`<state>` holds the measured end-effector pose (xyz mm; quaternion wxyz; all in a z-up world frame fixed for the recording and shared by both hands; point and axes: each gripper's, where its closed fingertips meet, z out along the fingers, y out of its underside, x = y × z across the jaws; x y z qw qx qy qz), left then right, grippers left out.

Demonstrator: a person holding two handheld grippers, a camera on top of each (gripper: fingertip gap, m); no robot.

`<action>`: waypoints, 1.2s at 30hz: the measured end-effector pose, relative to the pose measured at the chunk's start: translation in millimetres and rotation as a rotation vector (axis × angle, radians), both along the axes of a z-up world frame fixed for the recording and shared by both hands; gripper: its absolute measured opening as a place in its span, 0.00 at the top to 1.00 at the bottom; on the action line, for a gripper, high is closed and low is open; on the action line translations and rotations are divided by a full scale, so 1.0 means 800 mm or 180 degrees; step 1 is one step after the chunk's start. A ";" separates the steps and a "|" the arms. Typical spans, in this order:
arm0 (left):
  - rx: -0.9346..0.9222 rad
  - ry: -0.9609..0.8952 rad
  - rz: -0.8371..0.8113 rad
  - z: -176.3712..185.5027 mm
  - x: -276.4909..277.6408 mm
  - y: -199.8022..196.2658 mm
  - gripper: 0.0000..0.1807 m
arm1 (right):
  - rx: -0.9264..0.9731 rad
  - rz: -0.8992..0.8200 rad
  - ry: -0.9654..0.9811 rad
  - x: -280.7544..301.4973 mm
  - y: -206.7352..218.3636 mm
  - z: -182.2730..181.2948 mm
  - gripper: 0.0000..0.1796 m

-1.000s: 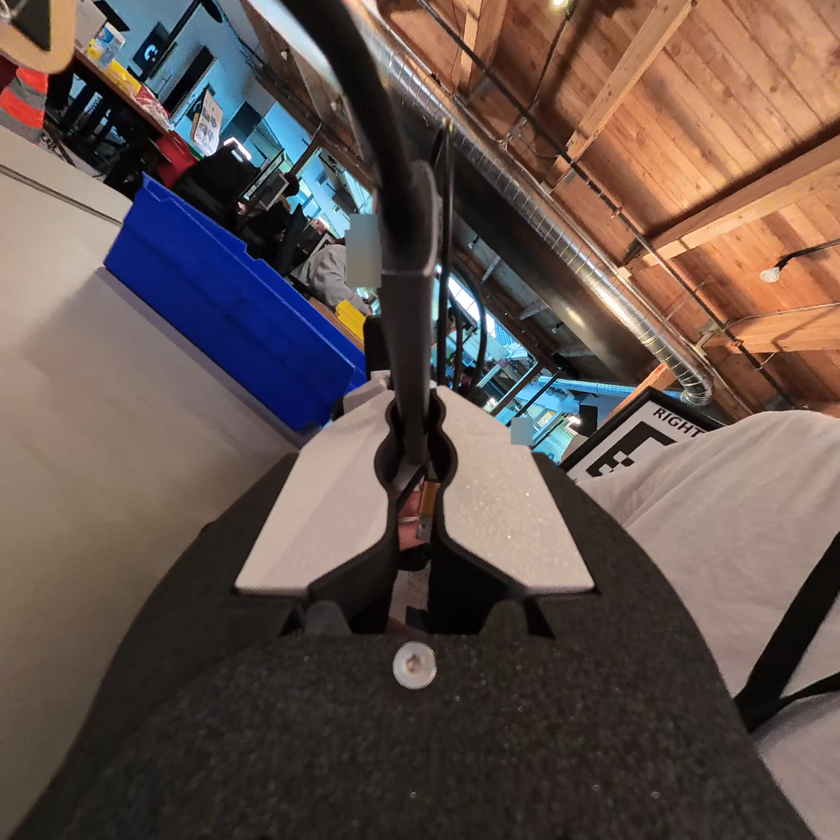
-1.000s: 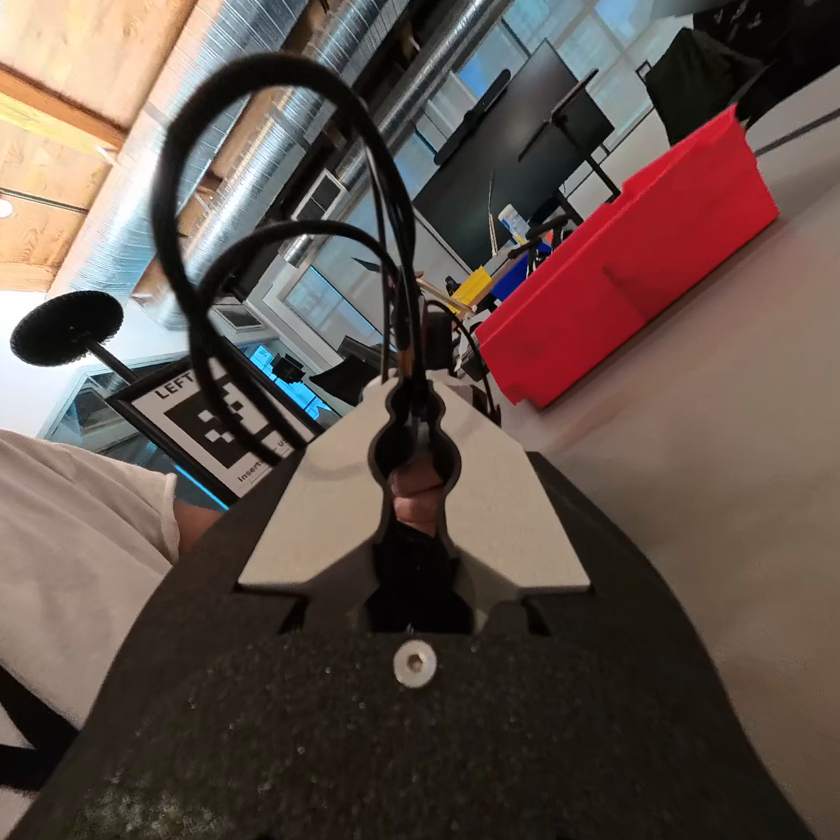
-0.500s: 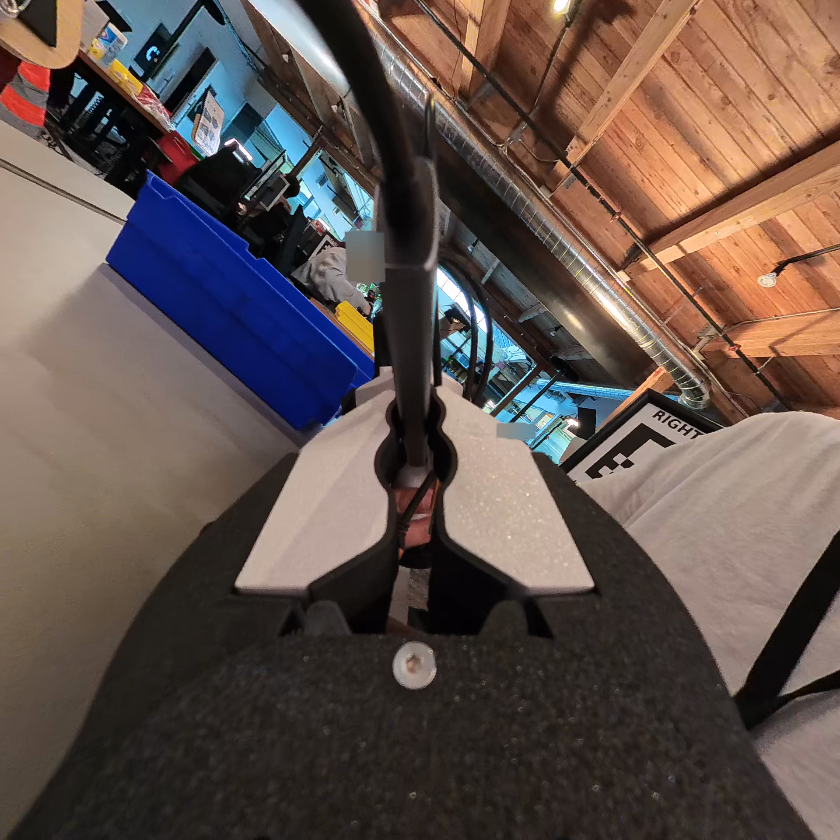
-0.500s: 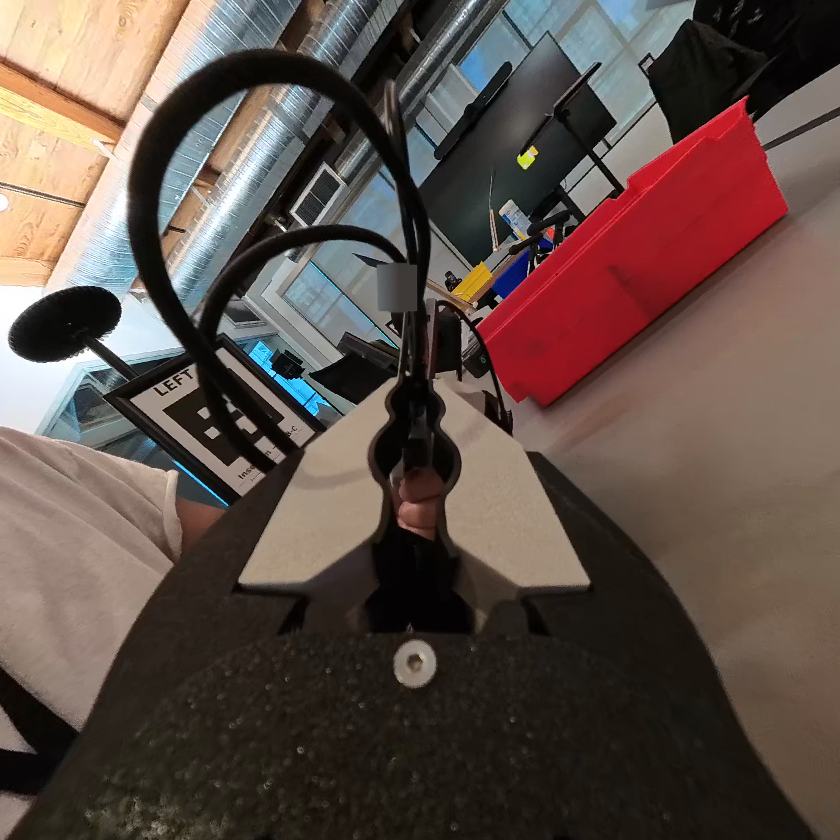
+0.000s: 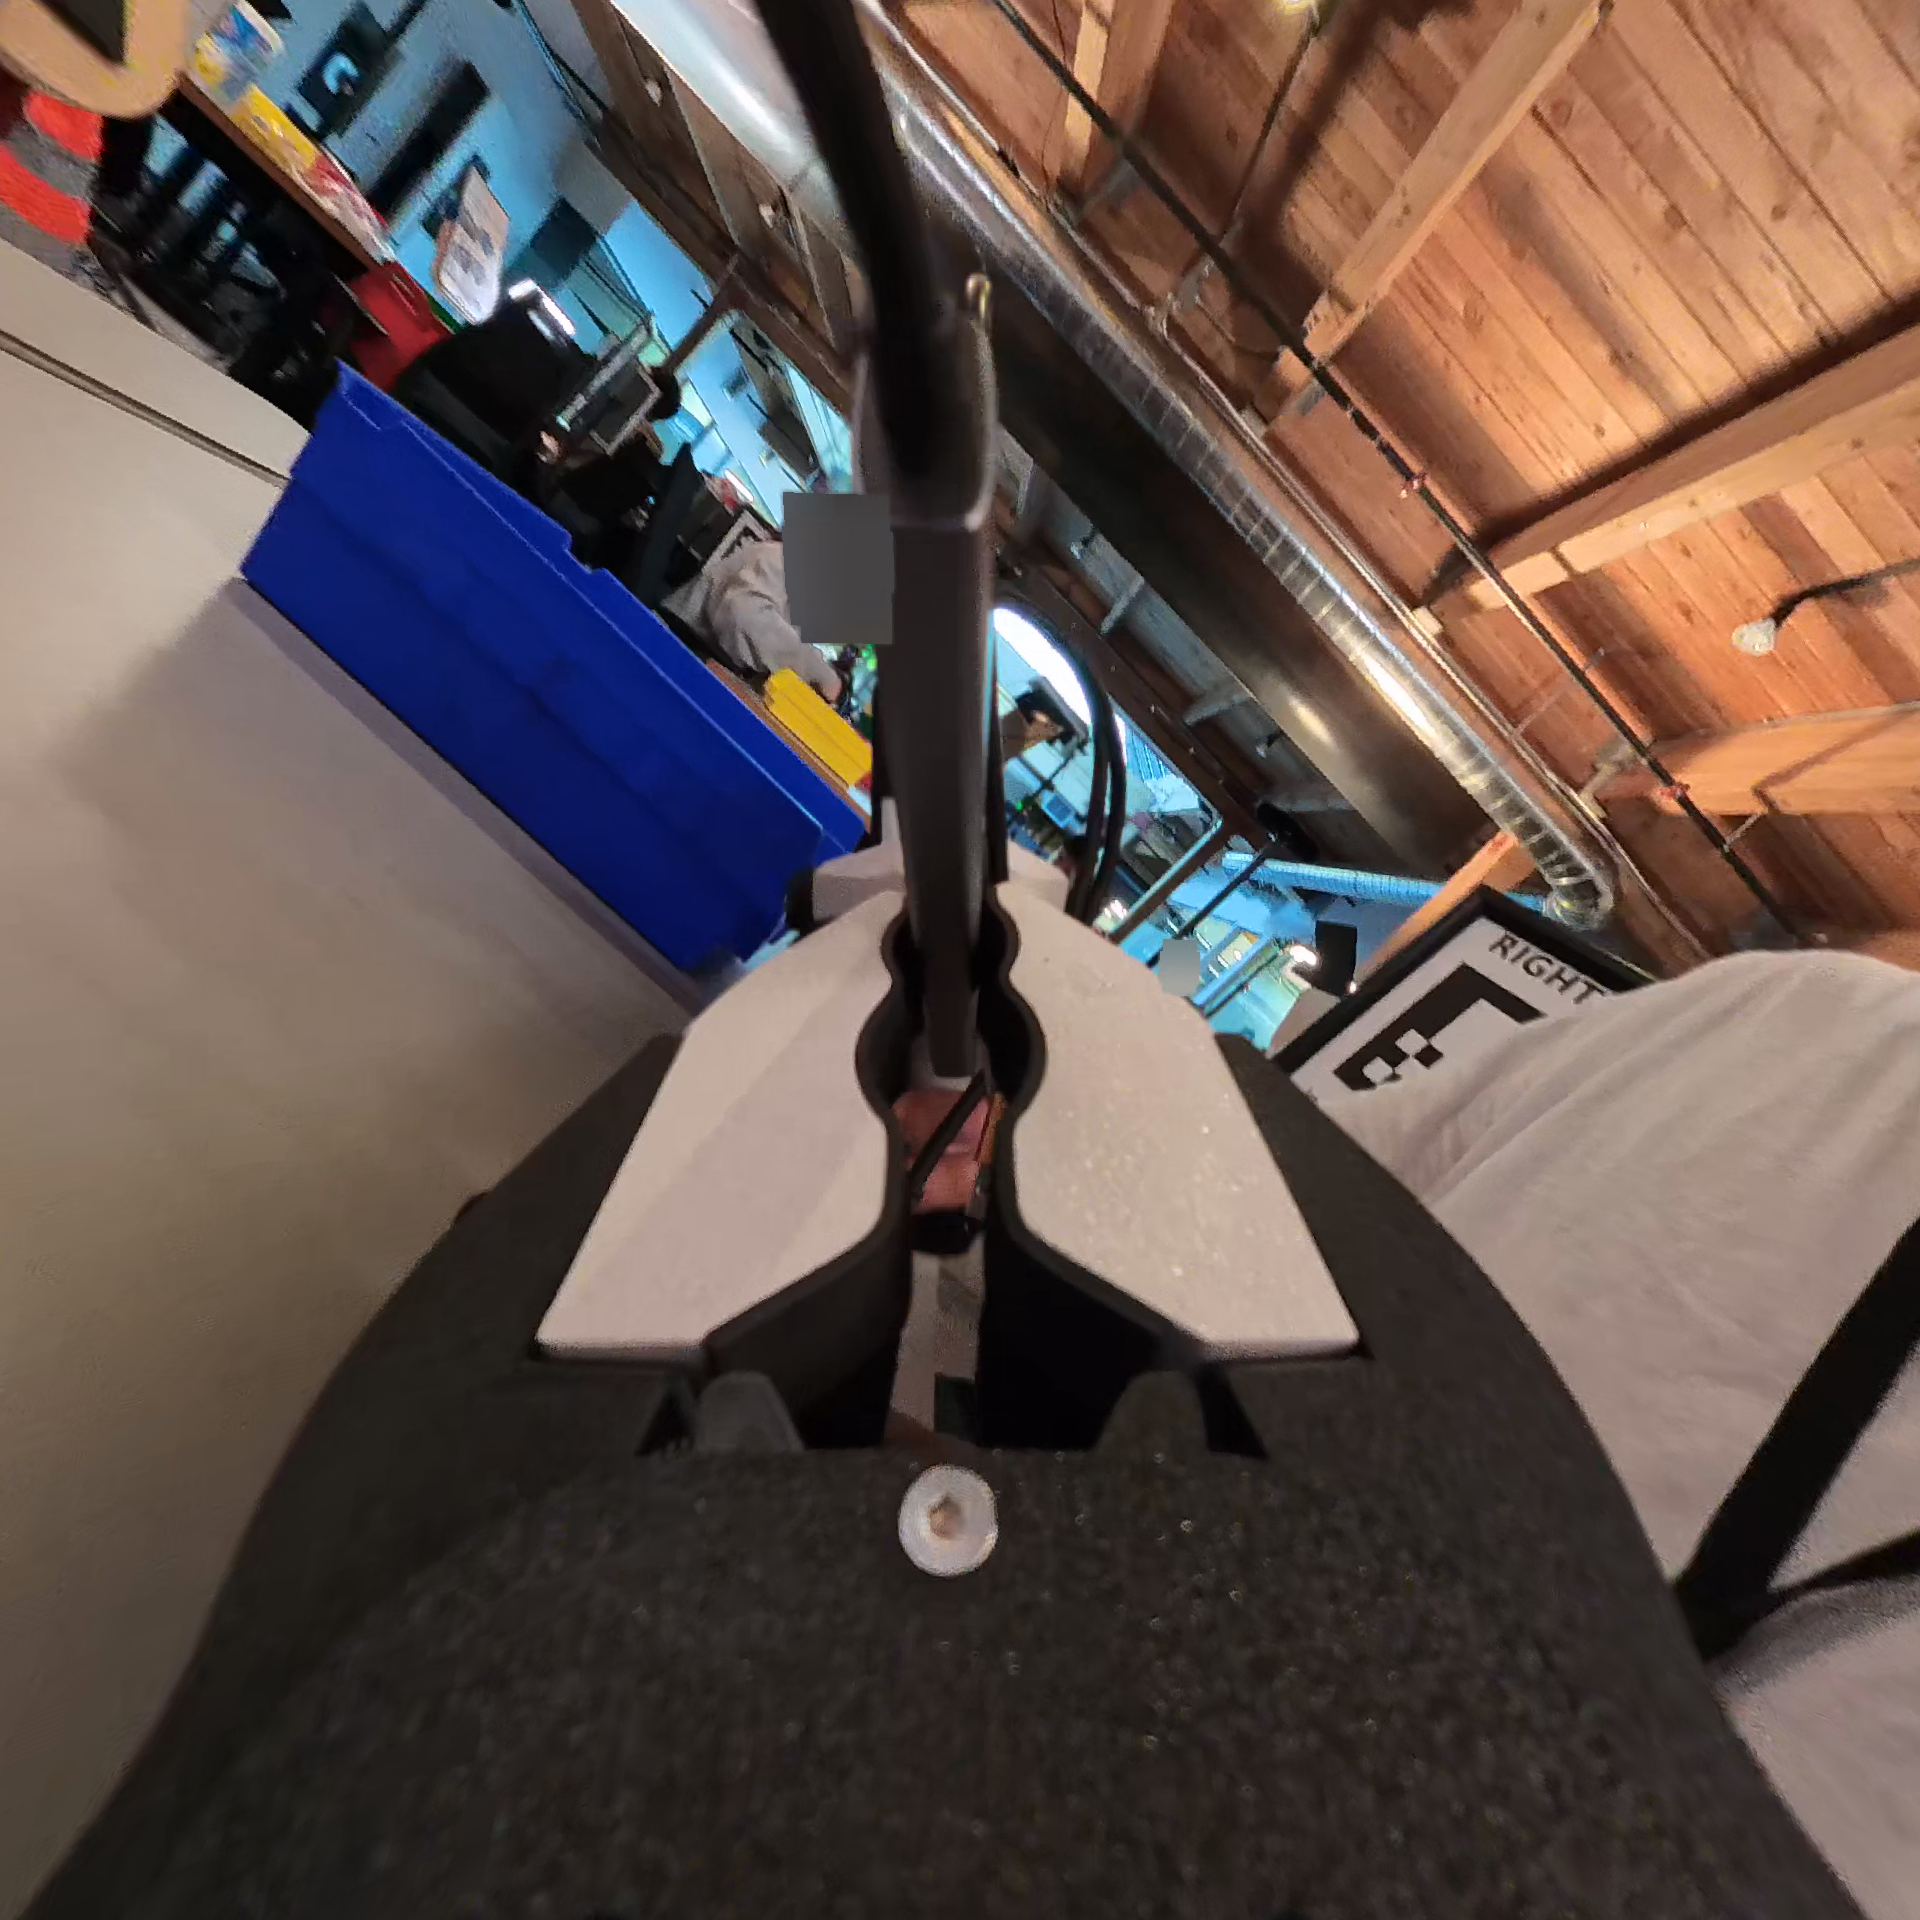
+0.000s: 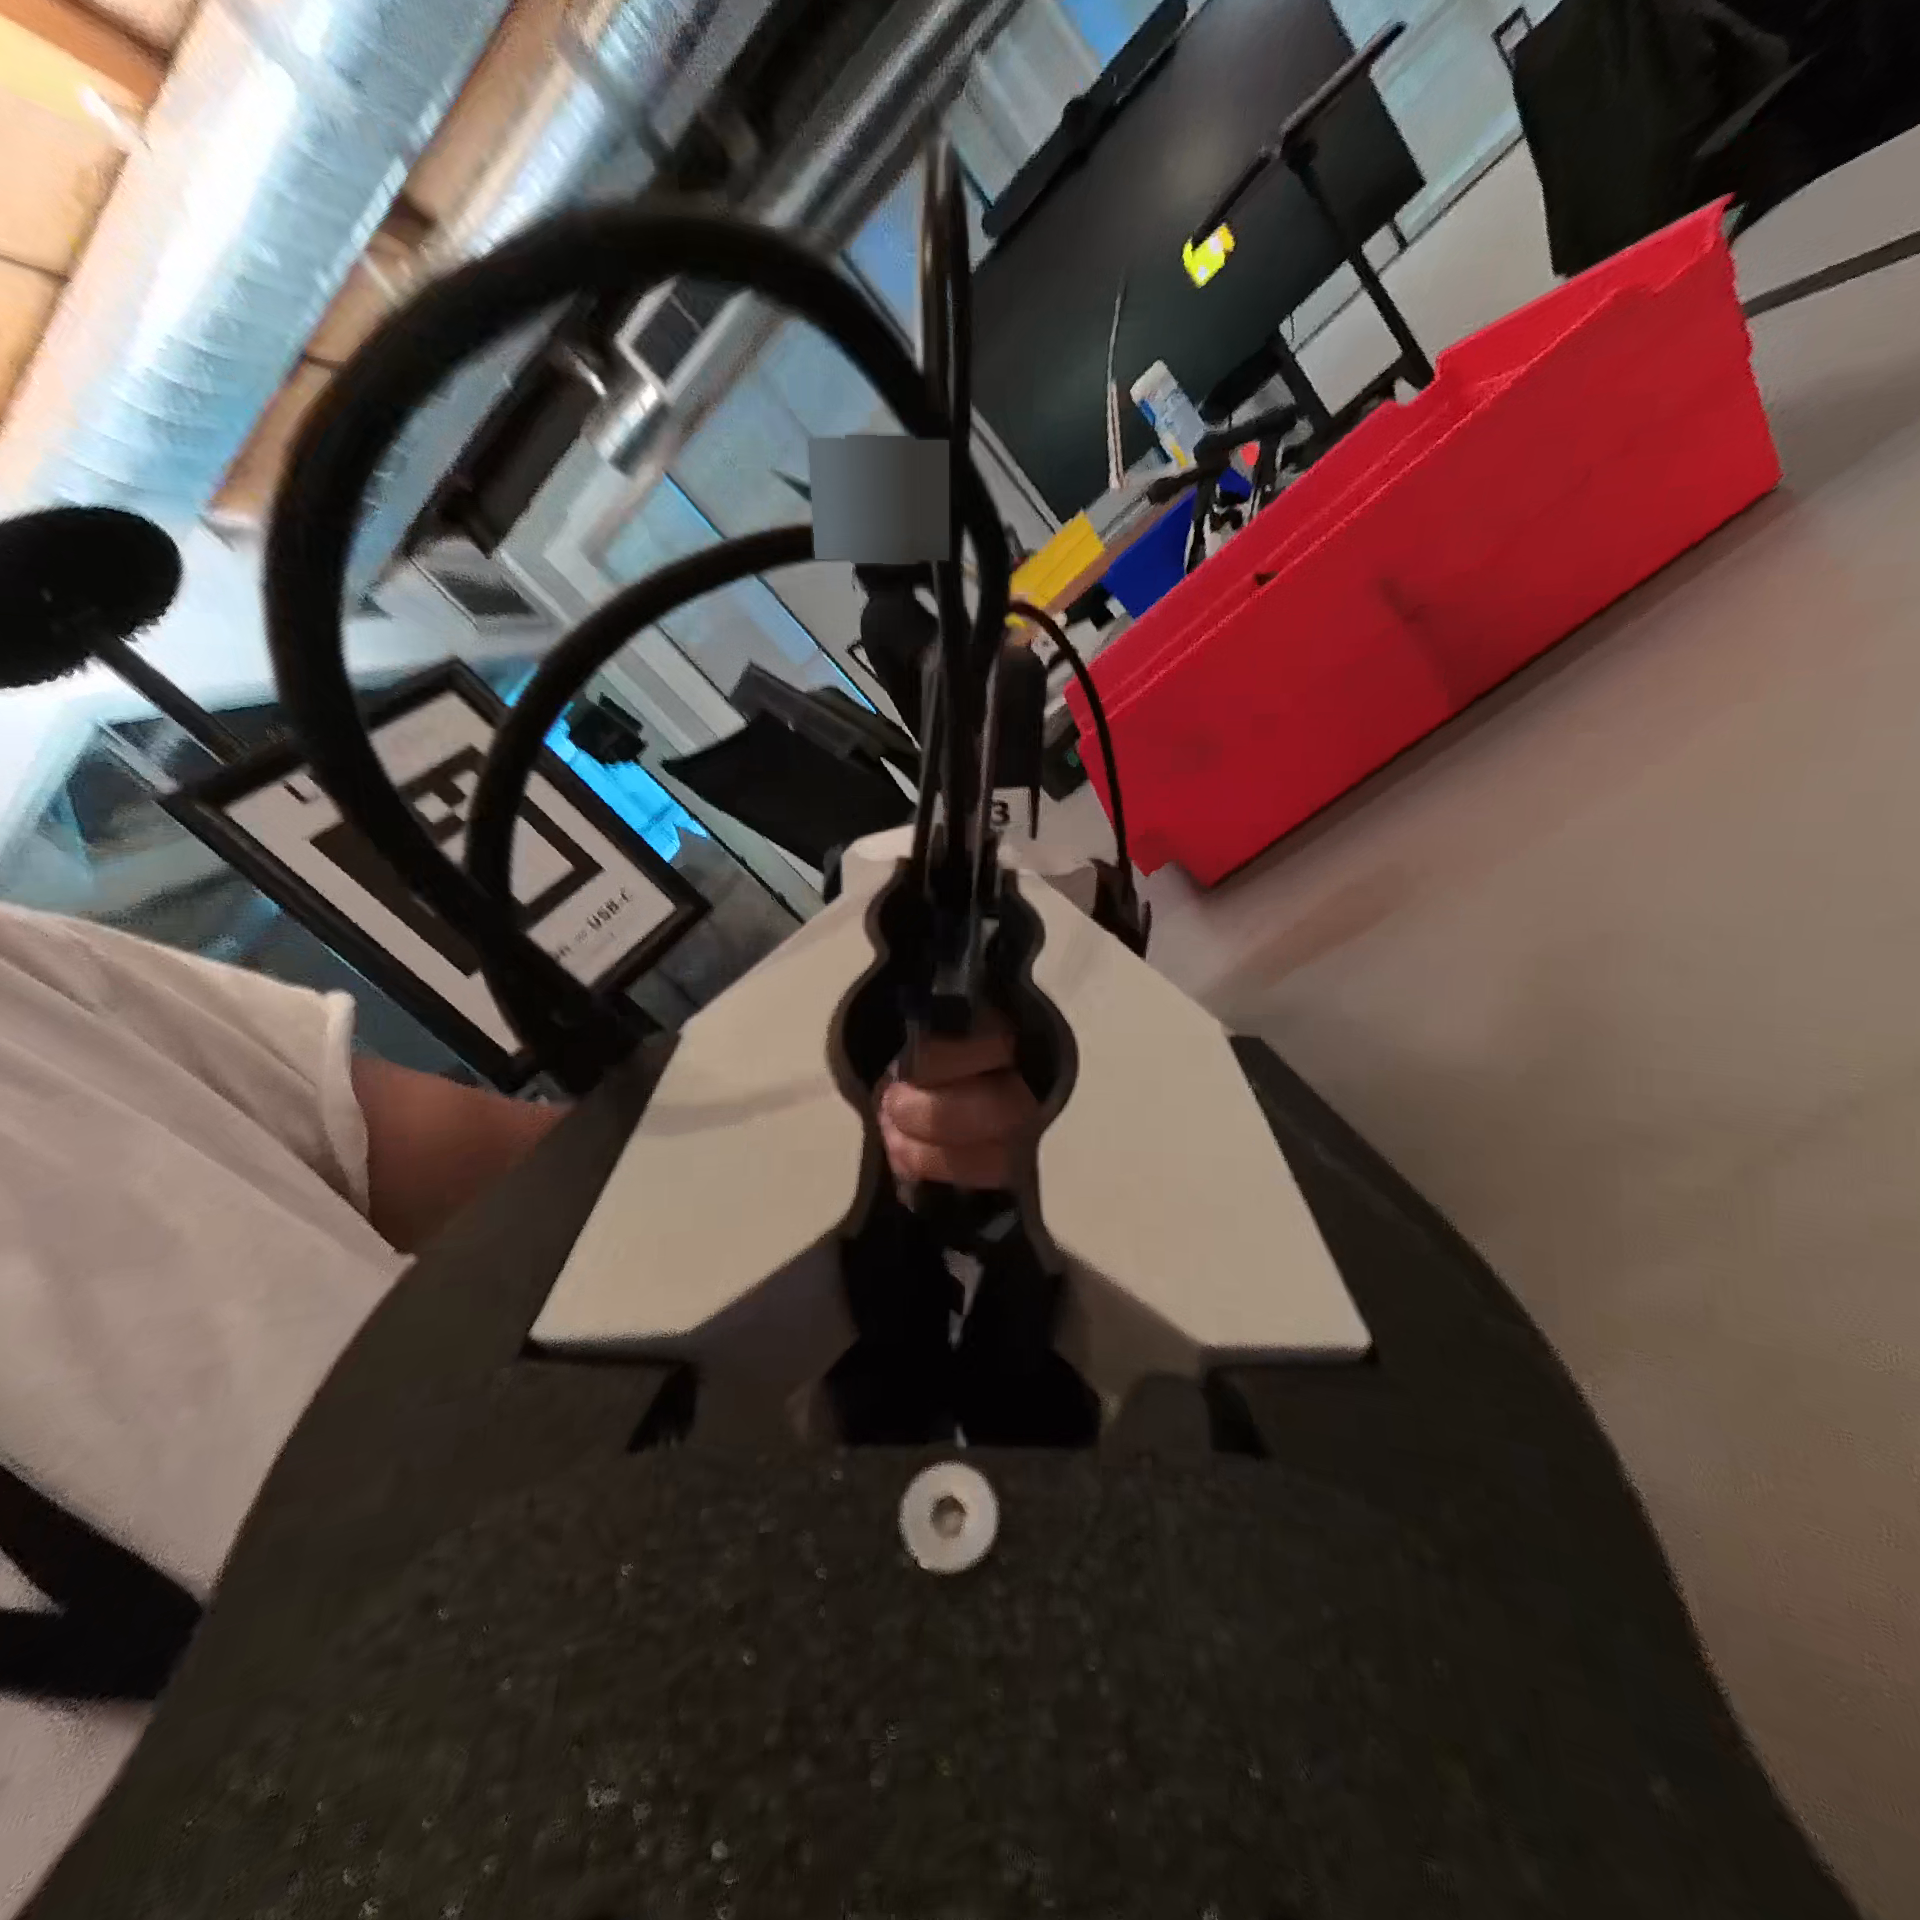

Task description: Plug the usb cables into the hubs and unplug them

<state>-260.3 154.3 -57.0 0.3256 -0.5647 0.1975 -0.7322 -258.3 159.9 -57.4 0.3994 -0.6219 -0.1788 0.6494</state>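
My left gripper (image 5: 951, 914) is shut on a slim dark hub (image 5: 940, 675), seen edge-on and standing up out of the jaws. A thick black cable (image 5: 862, 156) leaves the hub's top. My right gripper (image 6: 951, 894) faces it and is shut on the plug of a thin black usb cable (image 6: 940, 312), whose strands rise from the jaws. The hub's thick cable loops at the left of the right wrist view (image 6: 343, 540). The joint between plug and hub is hidden by the fingers. Both grippers are held above the table.
A blue bin (image 5: 520, 665) stands on the grey table (image 5: 208, 935) to the left. A red bin (image 6: 1455, 582) stands on the table (image 6: 1558, 1039) to the right. The person's white shirt (image 5: 1662, 1195) and a framed marker board (image 6: 582, 862) are close behind the grippers. My left and right fingertips are right by each other.
The hub reaches higher in the left wrist view, and the copper-coloured plug tip seen below the jaws a second ago is out of sight. The right wrist view is blurred by motion. Both grips hold.
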 end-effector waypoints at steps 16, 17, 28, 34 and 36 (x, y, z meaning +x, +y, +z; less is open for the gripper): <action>-0.0069 0.0080 0.0007 -0.008 -0.003 0.003 0.95 | 0.0148 0.0275 -0.0579 -0.007 -0.014 -0.029 0.97; -0.0084 0.0086 0.0041 -0.009 -0.003 0.006 0.95 | 0.0113 0.0264 -0.0568 -0.009 -0.015 -0.032 0.97; 0.0081 0.0822 0.0294 -0.034 -0.009 0.020 0.88 | -0.0497 -0.0218 0.0204 -0.001 0.015 -0.031 0.97; 0.0050 0.0685 0.0202 -0.033 -0.011 0.014 0.94 | -0.0321 -0.0186 0.0004 0.001 0.012 -0.031 0.97; -0.0006 0.0633 0.0164 -0.034 -0.009 0.013 0.95 | -0.0277 -0.0186 -0.0068 0.003 0.012 -0.032 0.97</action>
